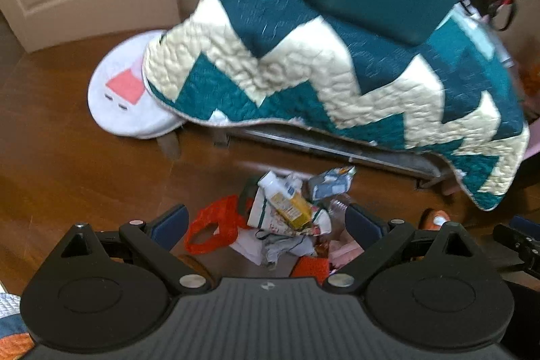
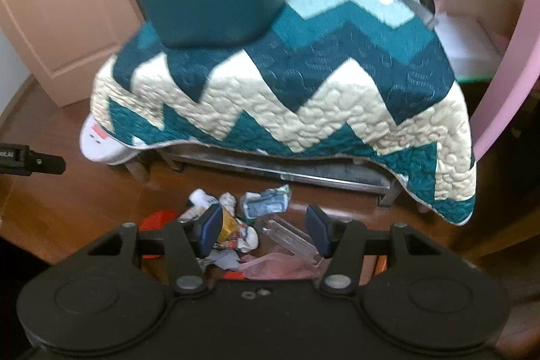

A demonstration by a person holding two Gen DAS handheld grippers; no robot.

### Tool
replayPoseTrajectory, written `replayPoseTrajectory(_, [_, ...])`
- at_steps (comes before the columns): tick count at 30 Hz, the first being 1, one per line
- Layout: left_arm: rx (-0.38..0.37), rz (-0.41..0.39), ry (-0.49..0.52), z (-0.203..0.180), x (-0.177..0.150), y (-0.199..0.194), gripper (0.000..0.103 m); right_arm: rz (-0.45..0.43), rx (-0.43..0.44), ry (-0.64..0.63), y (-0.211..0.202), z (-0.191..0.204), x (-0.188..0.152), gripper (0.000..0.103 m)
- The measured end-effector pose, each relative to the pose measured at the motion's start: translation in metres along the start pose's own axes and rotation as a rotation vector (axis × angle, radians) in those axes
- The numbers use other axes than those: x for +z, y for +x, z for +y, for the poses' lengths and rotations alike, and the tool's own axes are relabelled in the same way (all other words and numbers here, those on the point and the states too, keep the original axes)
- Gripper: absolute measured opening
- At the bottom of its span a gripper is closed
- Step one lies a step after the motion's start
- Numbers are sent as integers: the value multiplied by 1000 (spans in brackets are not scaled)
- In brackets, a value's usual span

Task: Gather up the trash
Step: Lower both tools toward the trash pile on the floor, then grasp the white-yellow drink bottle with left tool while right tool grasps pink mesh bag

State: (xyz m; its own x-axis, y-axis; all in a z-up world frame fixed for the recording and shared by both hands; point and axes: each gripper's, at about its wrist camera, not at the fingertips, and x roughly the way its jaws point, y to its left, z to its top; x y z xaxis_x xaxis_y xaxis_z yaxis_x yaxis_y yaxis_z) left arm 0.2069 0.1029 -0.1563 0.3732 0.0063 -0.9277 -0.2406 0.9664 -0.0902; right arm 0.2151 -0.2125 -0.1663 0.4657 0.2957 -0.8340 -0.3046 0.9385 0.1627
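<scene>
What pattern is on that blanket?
Teal and cream zigzag chevrons on the quilted blanket, clearest from the right wrist view.

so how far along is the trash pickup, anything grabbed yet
Nothing looks collected. Both the left tongs and right tongs are open and empty, above the pile on the wood floor. Still lying there: the yellow-labelled bottle, crumpled blue-grey wrapper, red mesh bag, clear plastic piece and pink bag.
</scene>
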Motion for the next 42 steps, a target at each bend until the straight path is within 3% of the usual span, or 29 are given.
replayPoseTrajectory(18, [-2,234,67,-44,28,174,100,301,-3,127,162,-29,-25,55])
replayPoseTrajectory(24, [-7,358,-63,-46,24,246,100,369,-2,252,201,-44,-36,55])
replayPoseTrajectory(30, [7,428,-177,-39,18,306,99,406,-35,345,239,-57,-48,55])
replayPoseTrajectory(36, [-6,495,-354,-24,9,346,99,442,-10,439,262,-55,-59,55])
replayPoseTrajectory(42, [36,509,-413,-24,2,374,99,462,24,469,267,-45,-62,55])
